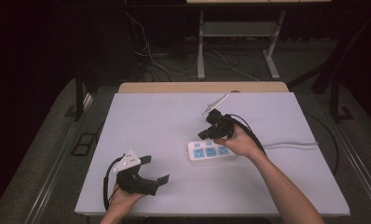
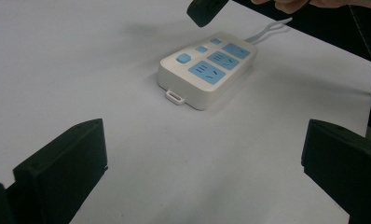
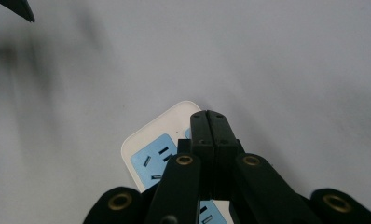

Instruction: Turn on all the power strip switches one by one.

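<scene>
A white power strip (image 1: 211,151) with blue sockets lies near the middle of the white table (image 1: 165,116), its grey cable (image 1: 291,143) running off to the right. My right gripper (image 1: 206,134) hovers just above the strip's left end, jaws shut with nothing between them; in the right gripper view its closed tips (image 3: 208,122) hang over the strip's end (image 3: 151,154). My left gripper (image 1: 156,170) rests near the front left of the table, jaws wide open and empty. In the left gripper view the strip (image 2: 207,67) lies ahead between its fingers (image 2: 62,163).
A wooden strip (image 1: 202,87) edges the table's far side. Beyond it stand metal desk legs (image 1: 201,46) and loose cables on the floor. The table drops off at the front edge close to my left hand.
</scene>
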`<state>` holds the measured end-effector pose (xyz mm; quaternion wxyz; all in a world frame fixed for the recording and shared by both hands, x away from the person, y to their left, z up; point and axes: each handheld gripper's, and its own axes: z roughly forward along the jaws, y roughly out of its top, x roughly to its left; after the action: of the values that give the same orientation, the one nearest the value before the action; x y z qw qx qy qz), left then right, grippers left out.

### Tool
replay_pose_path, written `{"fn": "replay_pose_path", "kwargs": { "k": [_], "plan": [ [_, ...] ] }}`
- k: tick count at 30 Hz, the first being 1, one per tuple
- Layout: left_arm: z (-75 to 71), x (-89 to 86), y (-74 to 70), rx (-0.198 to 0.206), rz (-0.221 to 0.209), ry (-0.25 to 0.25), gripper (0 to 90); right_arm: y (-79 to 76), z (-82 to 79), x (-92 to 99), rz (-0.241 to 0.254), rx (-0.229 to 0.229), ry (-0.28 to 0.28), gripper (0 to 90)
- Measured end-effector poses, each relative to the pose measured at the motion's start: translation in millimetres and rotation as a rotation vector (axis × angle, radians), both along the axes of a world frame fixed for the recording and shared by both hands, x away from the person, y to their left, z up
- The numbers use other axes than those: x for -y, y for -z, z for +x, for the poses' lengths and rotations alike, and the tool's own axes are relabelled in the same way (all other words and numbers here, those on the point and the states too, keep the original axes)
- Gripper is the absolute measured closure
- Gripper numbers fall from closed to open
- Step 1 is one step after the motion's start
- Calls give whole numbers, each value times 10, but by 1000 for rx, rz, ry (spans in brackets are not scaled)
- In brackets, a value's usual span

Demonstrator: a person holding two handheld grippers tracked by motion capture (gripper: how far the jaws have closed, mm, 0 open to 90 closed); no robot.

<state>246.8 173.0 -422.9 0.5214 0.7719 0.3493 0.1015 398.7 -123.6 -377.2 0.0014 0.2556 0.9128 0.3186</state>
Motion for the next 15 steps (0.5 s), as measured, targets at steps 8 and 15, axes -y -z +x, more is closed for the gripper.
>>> {"fn": "replay_pose_path", "kwargs": {
  "k": [8,15],
  "plan": [
    [-1,5,1,0,-1,1,0,55,-1,-76,-5,-7,-12,900],
    [0,6,1,-1,-2,1,0,102,5,-121,-25,-9,-20,900]
  ]
}}
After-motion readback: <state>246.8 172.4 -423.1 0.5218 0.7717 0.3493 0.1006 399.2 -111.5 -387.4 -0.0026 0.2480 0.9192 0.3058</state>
